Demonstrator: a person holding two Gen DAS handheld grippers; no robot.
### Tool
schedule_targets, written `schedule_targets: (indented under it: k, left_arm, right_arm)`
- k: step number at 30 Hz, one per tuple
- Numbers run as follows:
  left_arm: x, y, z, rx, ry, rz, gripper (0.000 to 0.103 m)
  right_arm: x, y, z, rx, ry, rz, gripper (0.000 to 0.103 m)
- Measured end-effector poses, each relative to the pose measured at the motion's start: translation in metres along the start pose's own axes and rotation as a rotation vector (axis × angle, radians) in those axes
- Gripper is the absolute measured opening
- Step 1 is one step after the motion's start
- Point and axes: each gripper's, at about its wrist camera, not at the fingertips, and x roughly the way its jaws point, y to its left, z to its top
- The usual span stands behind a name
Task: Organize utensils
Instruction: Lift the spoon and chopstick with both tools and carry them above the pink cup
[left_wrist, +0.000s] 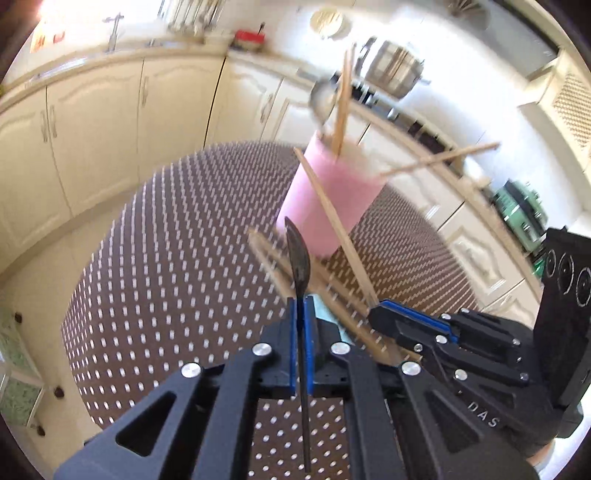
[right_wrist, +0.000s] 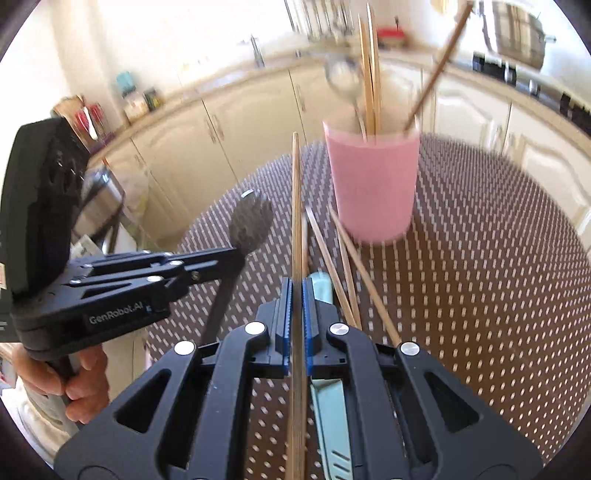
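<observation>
My left gripper (left_wrist: 303, 308) is shut on the handle of a dark spoon (left_wrist: 300, 254), whose bowl points up toward the pink cup (left_wrist: 328, 199). In the right wrist view the left gripper (right_wrist: 234, 255) holds that spoon (right_wrist: 251, 221) to the left of the cup (right_wrist: 373, 184). My right gripper (right_wrist: 297, 295) is shut on a wooden chopstick (right_wrist: 296, 206) that stands almost upright in front of the cup. The left wrist view shows the right gripper (left_wrist: 373, 309) with the chopstick (left_wrist: 332, 221) slanting across the cup. A metal spoon (right_wrist: 343, 79) and several chopsticks (right_wrist: 369, 66) stand in the cup.
Loose chopsticks (right_wrist: 347, 266) and a pale teal utensil (right_wrist: 327, 295) lie on the round table's brown dotted cloth (right_wrist: 480, 277) below the grippers. Cream cabinets (left_wrist: 92, 129) and a counter with a pot (left_wrist: 397, 70) surround the table. A person's hand (right_wrist: 81, 384) grips the left tool.
</observation>
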Motion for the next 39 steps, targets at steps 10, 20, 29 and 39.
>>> schedule_targets:
  k: [10,20,29,39]
  left_arm:
    - [-0.047,-0.034,0.056,0.118,-0.332,-0.086,0.003]
    - [-0.03,-0.068,0.115,0.164,-0.557,-0.121,0.004]
    - [0.007,-0.07,0.139,0.2,-0.59,-0.13,0.004]
    - [0.038,-0.053,0.138,0.171,-0.593,-0.14,0.004]
  right_arm:
    - [-0.039,0.001,0.041,-0.025,-0.387,-0.034,0.006]
    - [-0.038,-0.041,0.086,0.054,-0.667,-0.073,0.006]
    - [-0.023,-0.055,0.107,0.045,-0.779,-0.114,0.006]
    - [-0.004,-0.062,0.106,0.042,-0.83,-0.158,0.006]
